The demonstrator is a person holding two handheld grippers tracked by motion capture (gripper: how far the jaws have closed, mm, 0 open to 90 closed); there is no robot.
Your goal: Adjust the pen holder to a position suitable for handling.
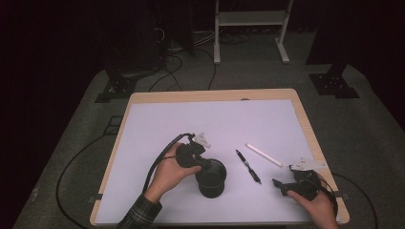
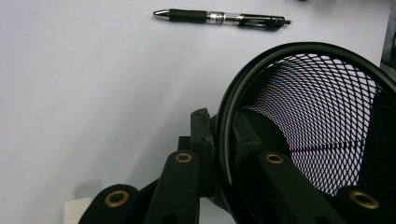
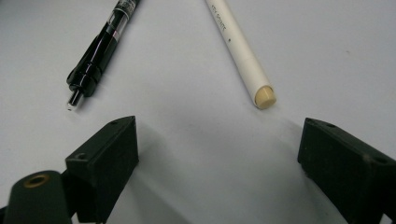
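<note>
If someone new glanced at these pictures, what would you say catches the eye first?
The black mesh cup near the white mat's front edge, its rim clamped by the left gripper. Right of it lie a black pen and a white pen, with the right gripper open just before them.

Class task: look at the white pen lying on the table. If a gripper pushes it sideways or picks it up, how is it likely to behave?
The slim white cylindrical pen looks round and smooth with no visible clip, so a sideways push would probably roll it across the pale table surface. It appears rigid and likely light, so it should lift without bending. Its smooth barrel might slip or pivot between the fingers unless gripped near the middle.
</note>
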